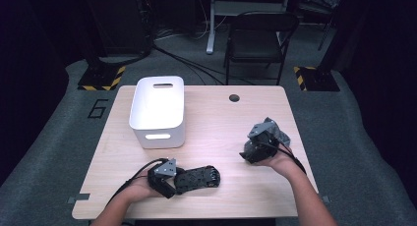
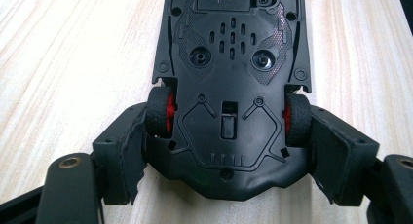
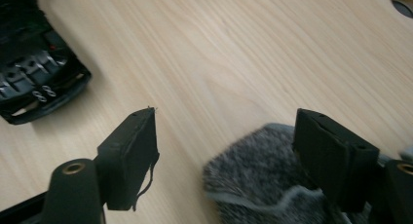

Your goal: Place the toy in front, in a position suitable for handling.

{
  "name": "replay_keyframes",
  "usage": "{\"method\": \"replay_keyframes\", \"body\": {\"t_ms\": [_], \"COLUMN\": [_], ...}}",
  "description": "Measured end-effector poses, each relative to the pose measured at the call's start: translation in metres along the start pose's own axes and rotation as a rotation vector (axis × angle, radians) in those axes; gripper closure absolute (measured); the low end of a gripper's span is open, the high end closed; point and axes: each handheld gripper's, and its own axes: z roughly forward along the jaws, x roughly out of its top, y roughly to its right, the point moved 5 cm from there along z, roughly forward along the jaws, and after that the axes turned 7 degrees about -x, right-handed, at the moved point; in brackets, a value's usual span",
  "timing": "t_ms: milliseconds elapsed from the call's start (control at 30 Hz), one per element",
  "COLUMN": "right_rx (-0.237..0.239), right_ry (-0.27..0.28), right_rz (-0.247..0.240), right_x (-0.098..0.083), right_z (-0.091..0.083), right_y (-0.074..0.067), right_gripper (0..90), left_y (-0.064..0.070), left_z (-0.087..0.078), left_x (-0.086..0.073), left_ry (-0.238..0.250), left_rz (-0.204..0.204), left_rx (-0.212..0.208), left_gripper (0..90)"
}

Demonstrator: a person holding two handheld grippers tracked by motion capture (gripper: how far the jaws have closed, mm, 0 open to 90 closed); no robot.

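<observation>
Dim room, grey carpet (image 1: 59, 137), black folding chair (image 1: 259, 39), wooden table (image 1: 221, 123)

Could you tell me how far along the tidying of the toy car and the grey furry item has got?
Nothing looks put away yet. In hand: the left gripper has its jaws on the wheels of the upturned black toy car, which lies on the table. The right gripper, jaws open, hangs above the grey furry item. Probably left: carrying both to the white bin.
</observation>
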Motion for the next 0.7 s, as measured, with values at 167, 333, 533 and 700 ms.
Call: {"method": "replay_keyframes", "body": {"t_ms": [167, 333, 533, 700], "right_rx": [0.063, 0.095, 0.161, 0.242], "right_ry": [0.008, 0.013, 0.054, 0.072], "right_rz": [-0.104, -0.143, -0.186, -0.247], "right_x": [0.008, 0.013, 0.022, 0.026], "right_z": [0.009, 0.014, 0.015, 0.017], "right_y": [-0.025, -0.038, -0.055, -0.074], "right_gripper": [31.3, 29.5, 28.6, 23.8], "left_y": [0.001, 0.001, 0.0, 0.001], "left_z": [0.001, 0.0, 0.0, -0.001], "left_x": [0.0, 0.0, 0.0, 0.0], "left_ry": [0.01, 0.007, 0.001, -0.006], "left_rz": [-0.01, -0.009, 0.001, 0.007], "left_rx": [0.0, -0.006, -0.013, -0.025], "left_gripper": [24.1, 24.2, 24.2, 24.3]}}
